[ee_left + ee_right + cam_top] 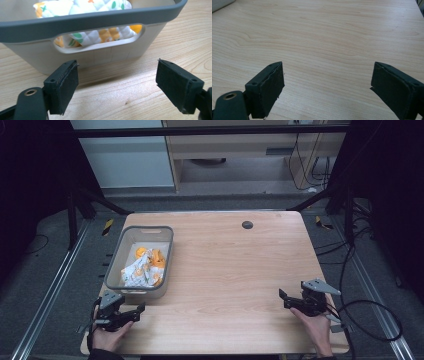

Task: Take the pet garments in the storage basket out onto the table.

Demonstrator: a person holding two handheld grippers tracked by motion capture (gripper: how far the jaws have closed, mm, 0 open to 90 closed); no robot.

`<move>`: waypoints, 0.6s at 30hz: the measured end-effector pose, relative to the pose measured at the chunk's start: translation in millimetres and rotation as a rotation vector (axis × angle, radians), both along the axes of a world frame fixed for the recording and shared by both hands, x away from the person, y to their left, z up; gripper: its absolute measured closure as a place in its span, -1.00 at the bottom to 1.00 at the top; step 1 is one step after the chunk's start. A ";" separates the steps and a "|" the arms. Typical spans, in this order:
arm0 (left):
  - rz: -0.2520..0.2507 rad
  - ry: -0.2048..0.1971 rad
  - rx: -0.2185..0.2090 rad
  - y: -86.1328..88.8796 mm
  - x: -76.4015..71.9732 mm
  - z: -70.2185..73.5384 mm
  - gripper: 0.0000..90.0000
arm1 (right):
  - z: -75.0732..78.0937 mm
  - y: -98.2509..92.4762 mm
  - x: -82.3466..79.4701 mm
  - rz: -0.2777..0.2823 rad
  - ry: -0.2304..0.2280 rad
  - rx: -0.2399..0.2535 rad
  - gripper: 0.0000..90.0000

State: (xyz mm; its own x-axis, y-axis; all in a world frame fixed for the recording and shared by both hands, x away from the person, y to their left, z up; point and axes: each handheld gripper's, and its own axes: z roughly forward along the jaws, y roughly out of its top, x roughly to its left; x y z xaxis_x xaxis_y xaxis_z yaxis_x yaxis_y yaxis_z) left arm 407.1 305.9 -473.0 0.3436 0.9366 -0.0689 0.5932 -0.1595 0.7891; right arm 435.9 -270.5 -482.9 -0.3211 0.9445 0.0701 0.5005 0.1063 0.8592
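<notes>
I had the left hand-held gripper [134,312] at the near-left corner of the desk [230,270], jaws spread wide w/ nothing between them, pads just above the wood. In the left gripper view [117,82] it faced the near end wall of the grey bin [95,22], close to it but not touching, roughly level w/ the handle slot. Through that slot and over the rim I saw a quilted cloth [100,35], white w/ orange and green print, lying bunched inside the bin [116,270]. My right hand-held gripper [286,299] sat at the near-right of the desk, well apart from the bin, jaws also wide open and empty; right gripper view [327,85] showed bare wood grain ahead. A small dark round spot [247,224] lay near the far edge.
</notes>
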 end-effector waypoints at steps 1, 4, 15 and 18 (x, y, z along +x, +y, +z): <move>0.005 -0.004 0.000 0.8 -0.4 0.9 -0.61 | 0.0 0.0 0.0 0.000 0.000 0.000 -0.75; 0.024 -0.028 -0.001 2.5 -2.0 3.6 -0.59 | 0.7 1.5 -0.9 0.006 -0.009 -0.006 -0.75; 0.068 -0.074 -0.025 8.5 -7.7 15.9 -0.55 | 0.3 6.5 -1.0 0.013 0.009 -0.032 -0.77; 0.066 -0.082 -0.031 8.3 -8.1 19.0 -0.55 | 0.5 6.3 -1.0 0.013 0.006 -0.027 -0.77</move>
